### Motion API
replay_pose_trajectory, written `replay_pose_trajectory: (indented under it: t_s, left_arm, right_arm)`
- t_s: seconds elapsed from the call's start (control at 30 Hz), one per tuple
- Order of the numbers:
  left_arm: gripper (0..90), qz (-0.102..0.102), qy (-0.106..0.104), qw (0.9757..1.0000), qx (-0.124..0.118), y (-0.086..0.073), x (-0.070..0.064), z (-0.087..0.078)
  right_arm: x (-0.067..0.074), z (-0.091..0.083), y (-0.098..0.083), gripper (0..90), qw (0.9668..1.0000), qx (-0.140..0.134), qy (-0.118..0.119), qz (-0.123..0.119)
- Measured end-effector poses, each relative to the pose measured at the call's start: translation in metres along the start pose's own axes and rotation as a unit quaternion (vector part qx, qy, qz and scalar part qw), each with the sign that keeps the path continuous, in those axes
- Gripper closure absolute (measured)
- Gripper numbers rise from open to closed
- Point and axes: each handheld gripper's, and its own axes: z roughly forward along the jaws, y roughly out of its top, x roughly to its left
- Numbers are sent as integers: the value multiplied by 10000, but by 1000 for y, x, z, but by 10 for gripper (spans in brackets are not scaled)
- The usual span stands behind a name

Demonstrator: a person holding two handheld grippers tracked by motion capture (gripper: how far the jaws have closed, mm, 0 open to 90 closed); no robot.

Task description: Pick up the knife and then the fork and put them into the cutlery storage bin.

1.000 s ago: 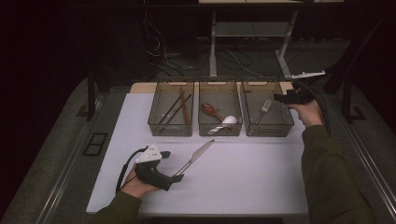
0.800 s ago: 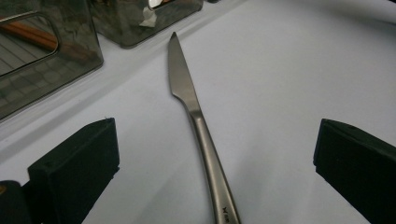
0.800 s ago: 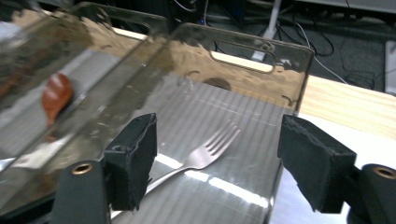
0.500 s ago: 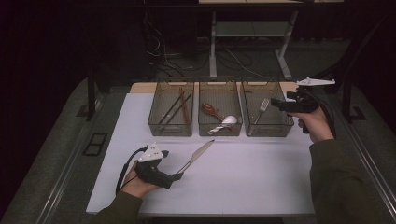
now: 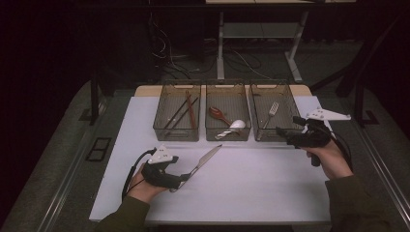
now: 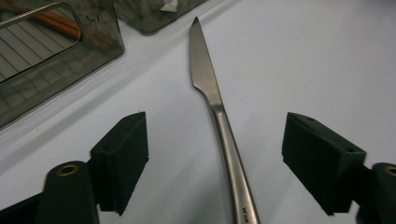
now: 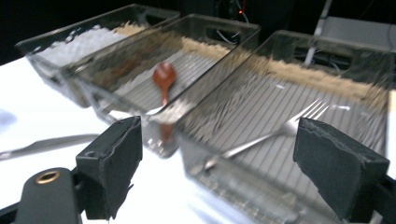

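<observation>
The left tool (image 5: 183, 177) sits low on the white tabletop (image 5: 251, 188) with its two black jaws straddling the handle of a slim stainless-steel table knife (image 6: 212, 100); the jaws have just been closing in, yet in the left gripper view both pads (image 6: 122, 161) are clear of the metal, so nothing is gripped so far. The knife lies flat, handle toward the person and blade tip aimed at the bins, which makes the handle the natural end to pinch. Across the tabletop the right tool (image 5: 282, 133) hangs empty just beside the front wall of the right-hand smoky clear plastic bin (image 5: 285, 94), its jaws well apart after having just been opening, with nothing between them. That bin holds a steel fork (image 7: 280, 130); the middle bin (image 5: 227, 135) holds a reddish-brown wooden spoon (image 7: 163, 79) and a white spoon (image 5: 236, 124); the left bin (image 5: 177, 135) holds dark and reddish chopsticks (image 5: 186, 108). One kind of cutlery per bin suggests sorting, and I judge the knife to be the piece in hand, the last one lying loose on the tabletop.
</observation>
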Motion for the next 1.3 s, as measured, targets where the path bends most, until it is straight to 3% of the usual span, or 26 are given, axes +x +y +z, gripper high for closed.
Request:
replay_pose_trajectory:
  t_s: [0.2,0.47,0.73,1.13,1.3]
  left_arm:
    - [291,-3,36,9999,102,7,0,5]
    - [456,14,-33,9990,435,22,-3,13]
    - [602,10,17,9954,958,25,-10,36]
    - [720,-83,55,9942,1072,17,-10,43]
    - [745,-11,131,9937,1111,17,-13,44]
  right_arm:
    - [14,-7,-28,152,9999,68,97,-29]
    - [29,-13,-58,152,9993,194,303,-34]
    - [39,-24,-79,152,9990,259,370,31]
    - [42,-24,-86,152,9984,319,465,8]
    - [42,-24,-87,152,9984,344,460,2]
